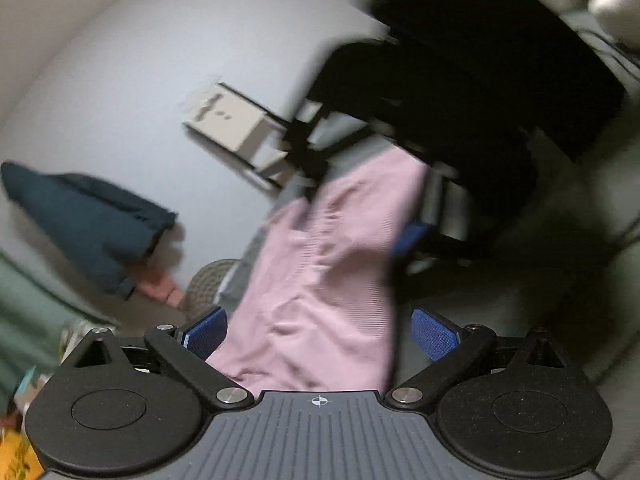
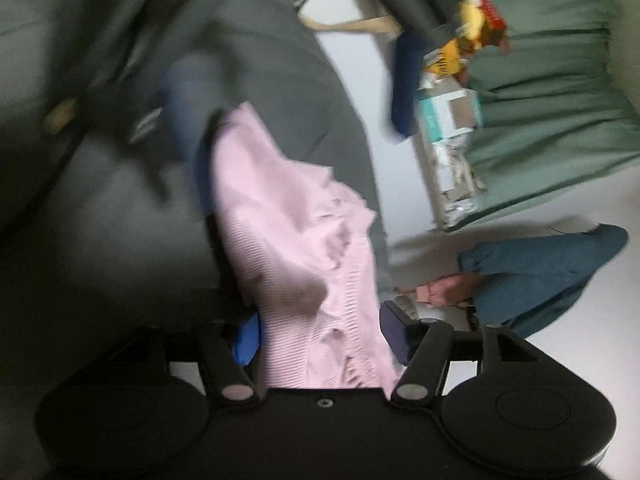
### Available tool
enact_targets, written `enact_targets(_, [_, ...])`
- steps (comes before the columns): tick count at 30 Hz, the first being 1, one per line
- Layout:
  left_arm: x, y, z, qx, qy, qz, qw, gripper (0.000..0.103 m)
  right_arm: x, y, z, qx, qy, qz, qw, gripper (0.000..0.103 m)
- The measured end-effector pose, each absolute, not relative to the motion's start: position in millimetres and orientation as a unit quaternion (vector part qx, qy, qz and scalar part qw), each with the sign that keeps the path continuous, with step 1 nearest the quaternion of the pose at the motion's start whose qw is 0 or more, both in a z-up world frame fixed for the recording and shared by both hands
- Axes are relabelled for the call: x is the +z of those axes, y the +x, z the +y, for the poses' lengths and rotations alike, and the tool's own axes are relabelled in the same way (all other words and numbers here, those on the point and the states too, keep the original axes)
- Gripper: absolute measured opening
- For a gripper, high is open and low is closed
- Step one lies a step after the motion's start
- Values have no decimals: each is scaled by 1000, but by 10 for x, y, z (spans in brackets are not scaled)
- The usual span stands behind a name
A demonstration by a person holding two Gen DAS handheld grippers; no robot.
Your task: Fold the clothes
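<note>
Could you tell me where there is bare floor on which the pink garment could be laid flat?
The widest bare patch is the pale floor between the dark teal garment and the white stand. In the right wrist view, a narrower strip runs between the grey cushion and the boxes. It is crowded beside the green bedding. The pink garment hangs between both grippers' fingers.

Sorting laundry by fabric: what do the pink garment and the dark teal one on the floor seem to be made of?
The pink garment looks like a soft ribbed knit, matte: fine parallel ridges show. The teal garment looks like a smooth, heavier woven cloth, perhaps cotton; blur leaves that open.
</note>
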State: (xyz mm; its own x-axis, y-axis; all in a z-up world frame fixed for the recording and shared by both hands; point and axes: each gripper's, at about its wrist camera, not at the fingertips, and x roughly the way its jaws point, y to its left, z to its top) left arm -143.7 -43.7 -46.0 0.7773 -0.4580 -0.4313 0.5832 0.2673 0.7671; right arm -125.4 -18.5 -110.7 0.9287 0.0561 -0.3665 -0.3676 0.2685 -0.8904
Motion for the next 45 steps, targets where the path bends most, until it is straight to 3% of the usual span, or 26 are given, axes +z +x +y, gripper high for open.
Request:
enact_targets(4, [-621, -1363, -590, -318, 547, 62, 772, 99, -926, -1243, -265, 139, -556, 131, 809, 59])
enact_targets(17, [-561, -1123, -639, -297, 502, 104, 806, 95, -547, -952, -440, 152, -487, 154, 846, 60])
enact_targets(19, [-535, -1036, -599, -296, 476, 137, 817, 66, -513, -915, -462, 151, -476, 156, 852, 60])
enact_targets(20, [-537, -985, -580, -295, 463, 154, 821, 43, -506, -906, -468, 149, -473, 155, 854, 60])
enact_targets(23, [-590, -852, -521, -295, 433, 194, 829, 28, -519, -914, -474, 147, -468, 155, 857, 61])
enact_targets(25, [-578, -820, -499, -290, 420, 201, 836, 12, -543, -939, -474, 144, -465, 156, 859, 61])
enact_targets(26, [-569, -804, -489, -286, 414, 203, 840, 10, -558, -956, -474, 141, -463, 158, 861, 63])
enact_targets(32, [-464, -710, -390, -267, 385, 192, 863, 10, -786, -1184, -447, 140, -487, 167, 846, 69])
enact_targets(36, [-422, -697, -404, -264, 376, 181, 870, 10, -1066, -1221, -409, 120, -561, 176, 800, 63])
enact_targets(41, [-391, -430, -423, -256, 357, 185, 879, 10, -1234, -1139, -441, 43, -619, 147, 771, 63])
enact_targets(43, [-404, -440, -424, -256, 360, 184, 878, 10, -1260, -1071, -483, 27, -628, 148, 764, 56])
enact_targets(45, [-423, -467, -434, -256, 368, 182, 875, 10, -1305, -1013, -521, 24, -642, 157, 750, 41])
